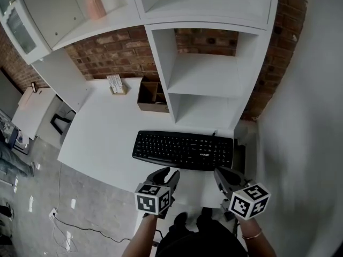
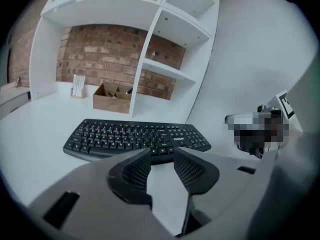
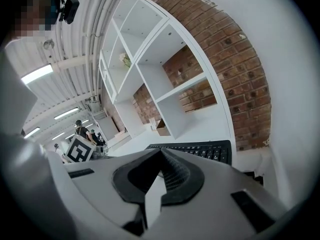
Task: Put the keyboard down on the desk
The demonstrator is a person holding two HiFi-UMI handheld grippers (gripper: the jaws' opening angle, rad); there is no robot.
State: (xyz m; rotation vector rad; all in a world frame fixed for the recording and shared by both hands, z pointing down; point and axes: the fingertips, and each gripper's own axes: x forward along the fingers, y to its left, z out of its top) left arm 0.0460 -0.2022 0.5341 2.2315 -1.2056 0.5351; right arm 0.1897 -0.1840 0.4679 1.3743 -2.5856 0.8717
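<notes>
A black keyboard (image 1: 185, 150) lies flat on the white desk (image 1: 104, 138), just in front of the shelf unit. Both grippers hover at the desk's near edge, short of the keyboard and apart from it. My left gripper (image 1: 170, 174) points at the keyboard's front middle; in the left gripper view its jaws (image 2: 161, 151) stand apart with nothing between them, the keyboard (image 2: 135, 136) beyond. My right gripper (image 1: 221, 174) is off the keyboard's right front corner; in its own view the tips (image 3: 160, 153) meet, empty, with the keyboard's end (image 3: 200, 150) behind.
A white shelf unit (image 1: 203, 79) stands on the desk against a brick wall. An open cardboard box (image 1: 151, 96) and a small card holder (image 1: 116, 84) sit at the back. A pink vase (image 1: 94, 4) is on an upper shelf. The floor drops away at left.
</notes>
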